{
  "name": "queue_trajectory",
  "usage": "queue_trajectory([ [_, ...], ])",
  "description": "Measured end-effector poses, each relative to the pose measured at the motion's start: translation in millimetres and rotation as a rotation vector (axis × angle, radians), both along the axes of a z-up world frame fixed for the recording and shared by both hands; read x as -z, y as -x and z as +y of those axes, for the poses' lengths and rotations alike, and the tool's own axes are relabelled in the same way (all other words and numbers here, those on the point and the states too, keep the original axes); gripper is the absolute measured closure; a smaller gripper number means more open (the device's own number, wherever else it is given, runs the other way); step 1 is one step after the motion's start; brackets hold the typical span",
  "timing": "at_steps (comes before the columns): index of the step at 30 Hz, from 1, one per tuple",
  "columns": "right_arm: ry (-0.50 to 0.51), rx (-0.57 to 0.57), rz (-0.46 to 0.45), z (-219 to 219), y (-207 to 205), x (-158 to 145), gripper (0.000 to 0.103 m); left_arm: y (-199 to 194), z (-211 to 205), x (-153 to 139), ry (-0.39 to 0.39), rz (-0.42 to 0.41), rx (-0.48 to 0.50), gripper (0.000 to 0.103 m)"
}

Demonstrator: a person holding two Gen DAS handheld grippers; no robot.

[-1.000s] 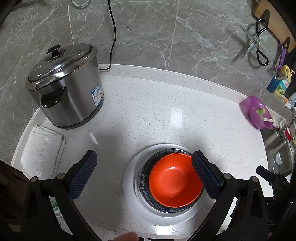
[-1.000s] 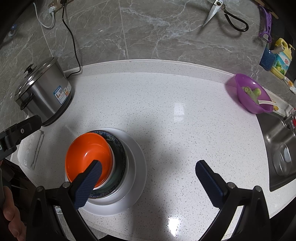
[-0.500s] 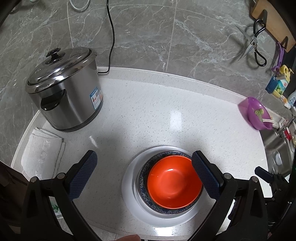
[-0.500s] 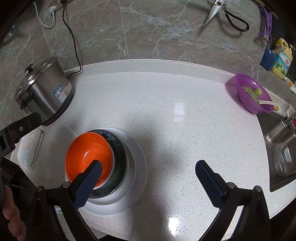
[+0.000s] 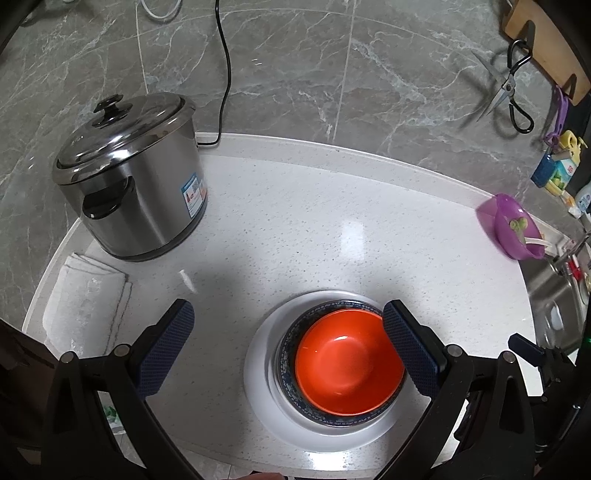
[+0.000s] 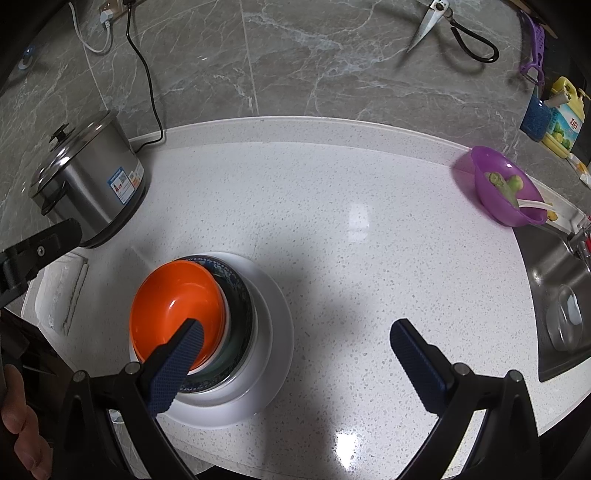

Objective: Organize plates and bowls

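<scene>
An orange bowl point(image 5: 347, 369) sits inside a blue-patterned bowl point(image 5: 291, 350), which sits on a white plate point(image 5: 262, 373) near the counter's front edge. The stack also shows in the right wrist view: orange bowl point(image 6: 173, 302), patterned bowl point(image 6: 240, 306), plate point(image 6: 277, 332). My left gripper point(image 5: 291, 354) is open and empty above the counter, its right finger over the bowls' right rim. My right gripper point(image 6: 295, 362) is open and empty, its left finger over the orange bowl's near side.
A steel rice cooker point(image 5: 129, 184) stands at the back left with a folded white cloth point(image 5: 88, 299) in front of it. A purple bowl with food scraps point(image 6: 506, 188) sits by the sink point(image 6: 561, 291) at the right. Scissors point(image 6: 454, 26) hang on the wall.
The left gripper has drawn back and risen slightly, so the stack sits lower in its view. The right gripper has barely moved. Both stay open.
</scene>
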State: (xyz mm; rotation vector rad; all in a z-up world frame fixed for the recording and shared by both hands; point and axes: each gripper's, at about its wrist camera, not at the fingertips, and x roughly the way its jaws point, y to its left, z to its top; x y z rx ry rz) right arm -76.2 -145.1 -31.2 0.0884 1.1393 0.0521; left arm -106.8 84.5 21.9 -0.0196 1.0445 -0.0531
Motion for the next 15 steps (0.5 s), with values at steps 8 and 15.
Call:
queue_trajectory([
  [8, -0.002, -0.006, 0.002, 3.2, 2.1, 2.2, 0.0, 1.4, 1.4, -0.8, -0.061, -0.008, -0.027, 0.0],
  [15, -0.003, -0.007, 0.003, 4.3, 2.7, 2.9, 0.0, 0.6, 4.6, 0.5, -0.079, 0.007, -0.043, 0.0],
])
